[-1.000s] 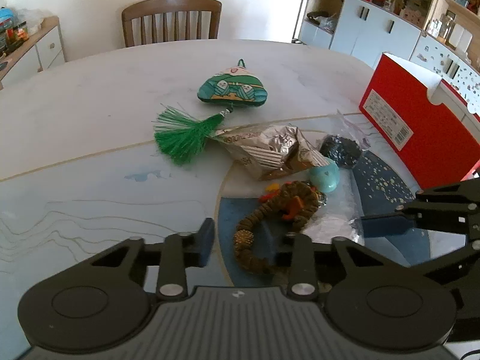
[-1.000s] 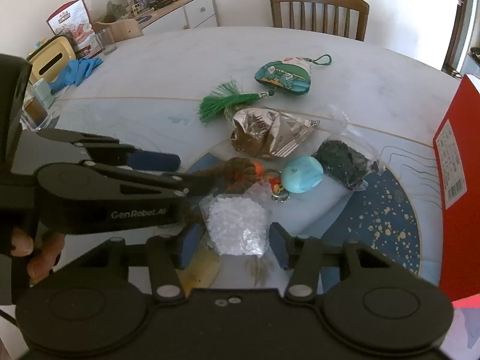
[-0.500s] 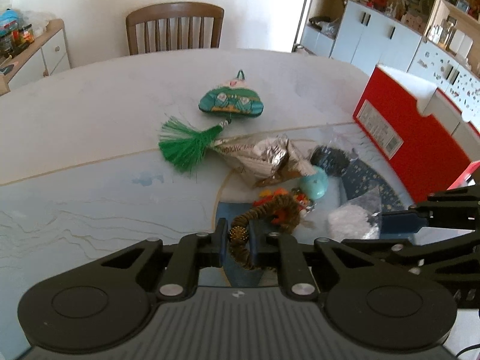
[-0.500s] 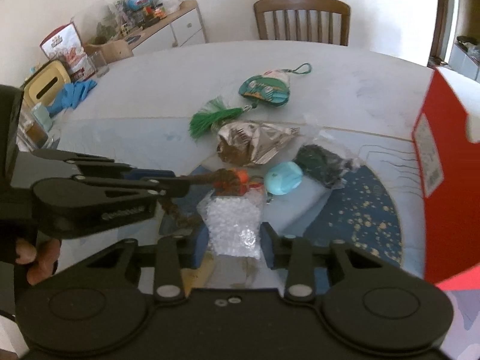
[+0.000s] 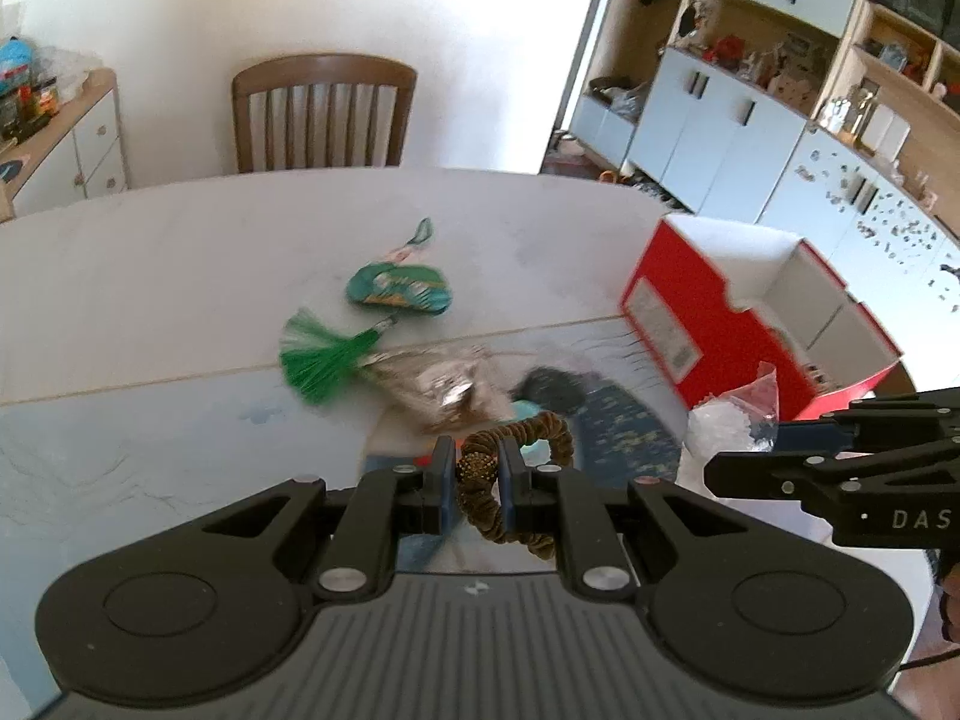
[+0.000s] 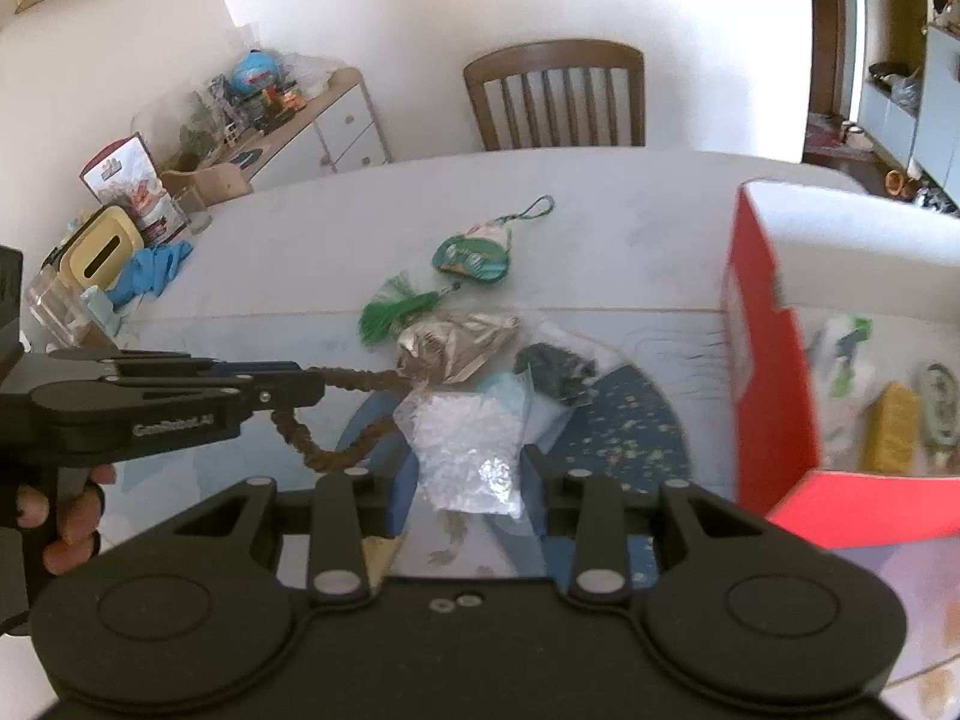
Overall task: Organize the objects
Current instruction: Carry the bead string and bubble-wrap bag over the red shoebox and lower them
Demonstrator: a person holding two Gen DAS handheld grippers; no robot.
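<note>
My left gripper [image 5: 477, 462] is shut on a brown braided loop [image 5: 543, 423], which hangs lifted off the table; the same loop [image 6: 324, 456] dangles from it at the left of the right wrist view. My right gripper [image 6: 465, 468] is shut on a clear bag of white beads [image 6: 465, 444], held above the table's blue patch. That bag [image 5: 726, 426] also shows beside the open red box [image 5: 708, 330]. On the table lie a green pouch with a tassel [image 5: 399, 294], a silver foil packet [image 5: 438, 384] and a black bag [image 5: 552, 390].
The red box [image 6: 774, 396] stands at the right and holds several items, one of them yellow [image 6: 891, 432]. A wooden chair [image 5: 324, 114] stands behind the table. A cluttered sideboard [image 6: 288, 120] and blue gloves [image 6: 150, 270] are at the far left.
Both grippers shut on their items and rose from the table: the left with the brown loop, the right with the bead bag. The red box now sits closer in the right wrist view.
</note>
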